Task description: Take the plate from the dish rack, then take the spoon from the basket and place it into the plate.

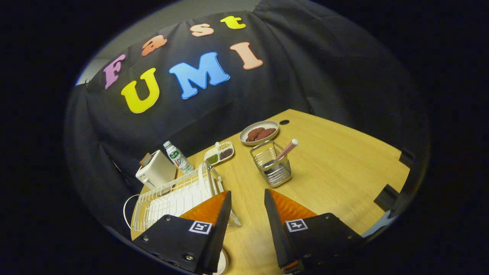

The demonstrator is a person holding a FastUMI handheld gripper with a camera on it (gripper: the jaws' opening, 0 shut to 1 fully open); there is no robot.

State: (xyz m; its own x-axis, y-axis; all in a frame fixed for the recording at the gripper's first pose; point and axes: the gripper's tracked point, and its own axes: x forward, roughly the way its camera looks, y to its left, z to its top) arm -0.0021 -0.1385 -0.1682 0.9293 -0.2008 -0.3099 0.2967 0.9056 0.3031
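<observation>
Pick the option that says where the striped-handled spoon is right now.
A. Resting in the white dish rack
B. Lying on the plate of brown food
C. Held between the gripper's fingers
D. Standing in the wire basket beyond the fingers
D: the spoon leans upright inside the wire basket, beyond the open gripper, whose fingers hold nothing over the table.

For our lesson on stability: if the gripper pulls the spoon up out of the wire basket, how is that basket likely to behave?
The wire basket looks thin and open, so probably light. It stands loose on the table, so it may slide or tip. The spoon leans on its rim, which could drag it. The gripper is open, short of it.
</observation>
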